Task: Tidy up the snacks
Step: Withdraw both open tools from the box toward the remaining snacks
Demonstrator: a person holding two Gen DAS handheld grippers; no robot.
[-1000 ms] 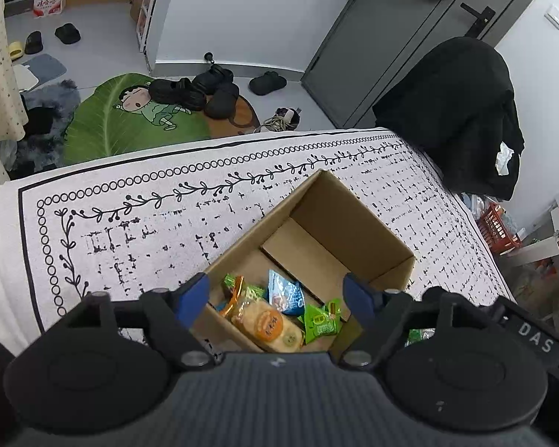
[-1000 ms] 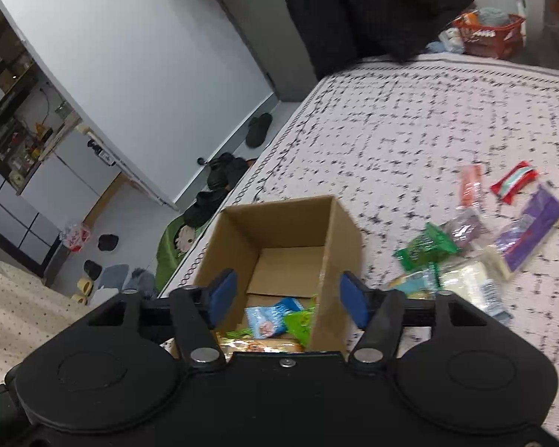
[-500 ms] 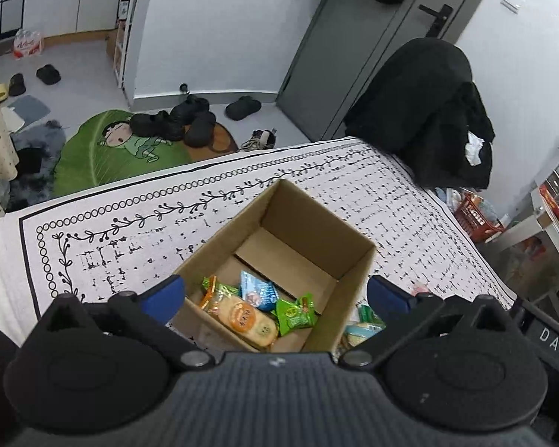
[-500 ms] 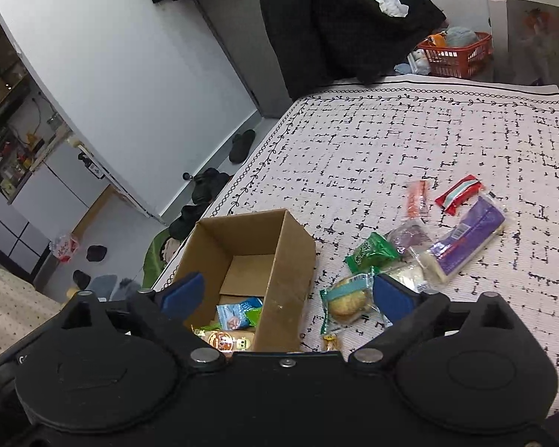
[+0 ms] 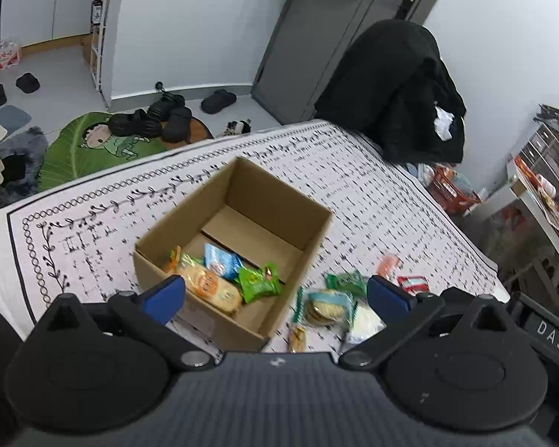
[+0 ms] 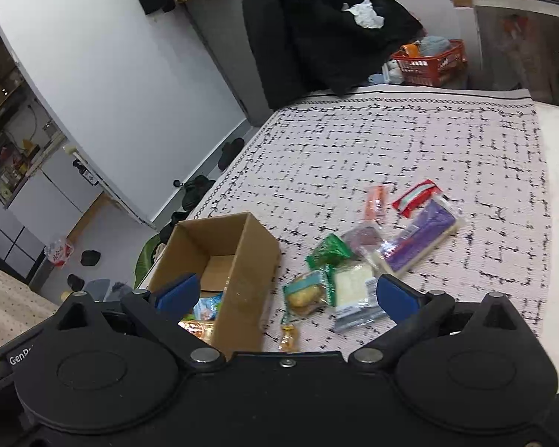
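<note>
**Mia:** How far along is the snack job?

**Tom:** Part way. The cardboard box (image 5: 242,238) sits on the bed cover (image 6: 410,141). A few snacks are already inside it: an orange cracker pack (image 5: 210,287), a blue packet (image 5: 220,260) and a green packet (image 5: 257,279).

**Mia:** And what is left?

**Tom:** A bunch of snacks lie just beside the box, out on the cover. There is a round cookie pack (image 6: 305,294), a white pack (image 6: 354,290), a green pack (image 6: 329,249), a long purple pack (image 6: 421,238), a red pack (image 6: 415,197), an orange stick (image 6: 375,201) and a small yellow candy (image 6: 289,339).

**Mia:** Is either claw holding something?

**Tom:** No. The left claw (image 5: 275,294) has its fingers wide apart, with nothing pinched. The right claw (image 6: 285,294) has just been opening too, and its fingers are wide apart and hold nothing. The box and the cookie pack only show far behind the gaps.

**Mia:** So what likely comes next?

**Tom:** Probably picking up one of the loose packs. Most of the job looks still to do, since more snacks are outside the box than inside.
</note>
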